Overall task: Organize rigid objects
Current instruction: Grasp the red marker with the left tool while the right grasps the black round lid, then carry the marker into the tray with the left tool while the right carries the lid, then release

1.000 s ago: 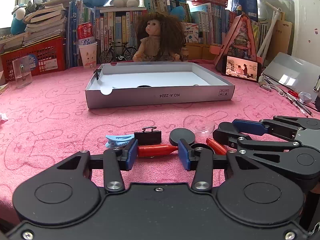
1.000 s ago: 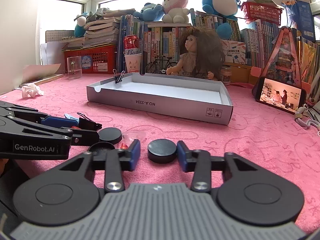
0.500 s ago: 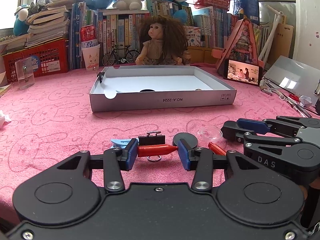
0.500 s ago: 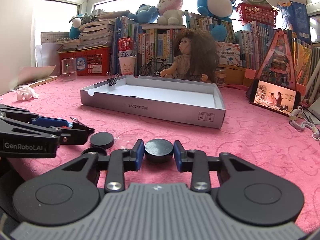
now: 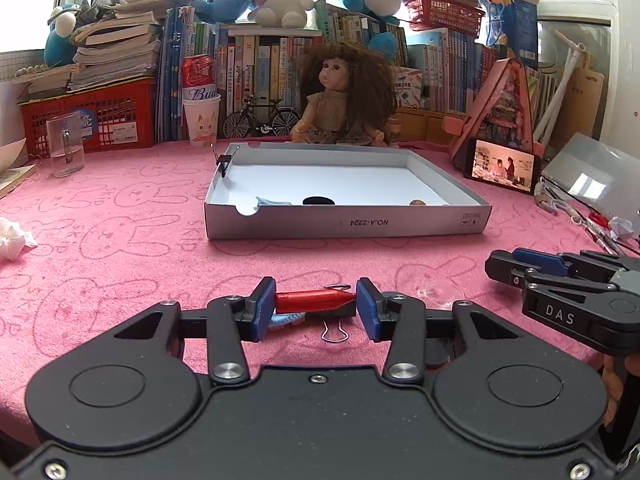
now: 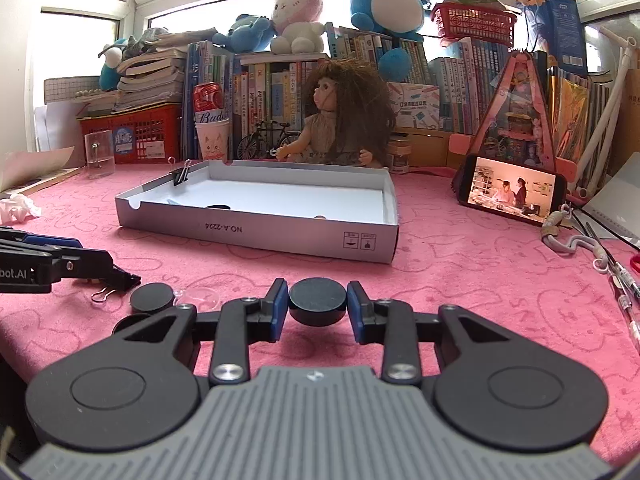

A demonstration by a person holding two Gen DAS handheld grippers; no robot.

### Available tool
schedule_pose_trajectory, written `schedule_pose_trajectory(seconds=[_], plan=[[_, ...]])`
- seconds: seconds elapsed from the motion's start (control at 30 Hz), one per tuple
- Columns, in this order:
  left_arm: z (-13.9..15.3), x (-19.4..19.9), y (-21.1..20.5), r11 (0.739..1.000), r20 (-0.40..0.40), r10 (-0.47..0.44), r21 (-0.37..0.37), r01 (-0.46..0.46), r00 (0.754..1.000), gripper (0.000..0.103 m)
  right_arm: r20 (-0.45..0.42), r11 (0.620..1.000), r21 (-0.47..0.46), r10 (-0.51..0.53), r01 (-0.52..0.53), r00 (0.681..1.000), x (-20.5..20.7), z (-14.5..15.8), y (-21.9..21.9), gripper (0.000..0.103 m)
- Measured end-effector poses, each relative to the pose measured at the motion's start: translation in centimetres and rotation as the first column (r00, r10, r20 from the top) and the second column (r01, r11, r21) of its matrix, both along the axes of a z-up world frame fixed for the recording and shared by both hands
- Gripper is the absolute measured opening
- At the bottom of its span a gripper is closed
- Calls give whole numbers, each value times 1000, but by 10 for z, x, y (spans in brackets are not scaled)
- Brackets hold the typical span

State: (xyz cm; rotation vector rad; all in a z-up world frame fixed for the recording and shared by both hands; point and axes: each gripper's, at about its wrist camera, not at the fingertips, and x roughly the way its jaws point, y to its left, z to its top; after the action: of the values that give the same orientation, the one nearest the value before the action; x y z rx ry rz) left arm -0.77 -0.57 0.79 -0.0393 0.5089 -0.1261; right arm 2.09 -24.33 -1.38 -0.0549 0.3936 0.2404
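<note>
My left gripper (image 5: pixel 315 304) is shut on a red pen-like stick (image 5: pixel 312 300) and holds it crosswise above the pink cloth, over a black binder clip (image 5: pixel 334 322) and a blue clip (image 5: pixel 285 319). My right gripper (image 6: pixel 317 307) is shut on a black round disc (image 6: pixel 317 305), lifted off the cloth. The grey shallow box (image 5: pixel 344 224) lies ahead, with a black disc (image 5: pixel 318 201), a blue piece and a small round thing inside; it also shows in the right wrist view (image 6: pixel 280 232). Another black disc (image 6: pixel 152 297) and a clear lens (image 6: pixel 199 299) lie to the left of my right gripper.
A binder clip (image 6: pixel 181 174) is clipped on the box's far left corner. A doll (image 5: pixel 346 96), books, a red basket (image 5: pixel 92 120), a glass (image 5: pixel 66 144) and a phone (image 5: pixel 503 165) line the back. Pens (image 6: pixel 622 284) lie at the right. A crumpled tissue (image 5: pixel 14 238) lies at the left.
Both grippers closed and rose: the left lifted the red stick off the cloth, and the right shut on the black disc and lifted it. The box now looks farther below.
</note>
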Motion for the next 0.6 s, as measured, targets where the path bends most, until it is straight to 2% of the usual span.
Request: schedule_pose_trajectory(seconds=[0.2,0.6], plan=[[9,9,0,1000,24,2,2,-2,1000,42,0,999,20,-29,29,1000,7,6,-5,37],[18,31,3,999,19,22,-27,-22,1000,41,-23,994,66,-83,84,996,23,12,-14,37]])
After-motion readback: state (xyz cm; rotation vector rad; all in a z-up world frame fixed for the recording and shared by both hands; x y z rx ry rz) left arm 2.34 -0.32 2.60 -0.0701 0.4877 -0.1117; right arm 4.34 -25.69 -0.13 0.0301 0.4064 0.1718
